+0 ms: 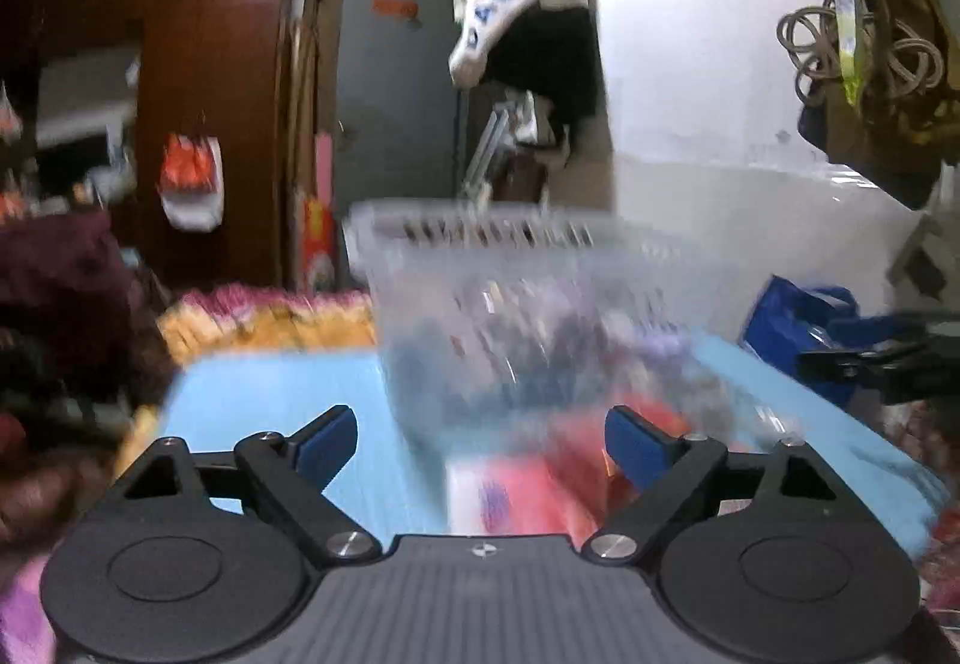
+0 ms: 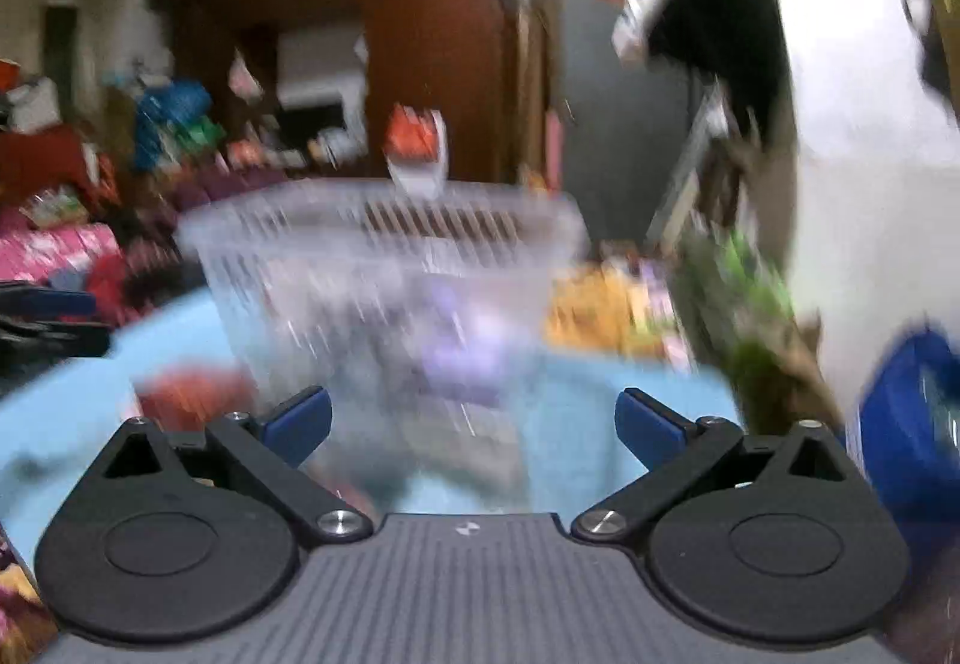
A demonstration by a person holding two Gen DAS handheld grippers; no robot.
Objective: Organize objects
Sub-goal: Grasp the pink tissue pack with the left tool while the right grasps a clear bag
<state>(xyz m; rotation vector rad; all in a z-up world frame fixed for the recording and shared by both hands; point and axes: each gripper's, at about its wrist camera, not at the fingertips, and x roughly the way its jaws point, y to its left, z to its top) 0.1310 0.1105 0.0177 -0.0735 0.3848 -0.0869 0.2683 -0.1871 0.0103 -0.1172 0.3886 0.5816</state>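
Observation:
A clear plastic basket (image 1: 510, 268) with a slotted rim stands on a light blue surface (image 1: 264, 394), with blurred items inside. A red and white packet (image 1: 516, 490) lies just in front of my left gripper (image 1: 480, 439), which is open and empty. The basket (image 2: 384, 256) also shows in the right wrist view, straight ahead of my right gripper (image 2: 474, 424), which is open and empty. A red item (image 2: 192, 394) lies on the blue surface (image 2: 588, 442) left of it. Both views are motion-blurred.
A blue bag (image 1: 798, 316) sits at the right, next to the other gripper (image 1: 876, 358). A brown wardrobe (image 1: 210, 64) and grey door (image 1: 396, 82) stand behind. Clothes (image 1: 540, 16) and bags (image 1: 864, 34) hang on the white wall. Colourful bedding (image 1: 258, 316) surrounds the surface.

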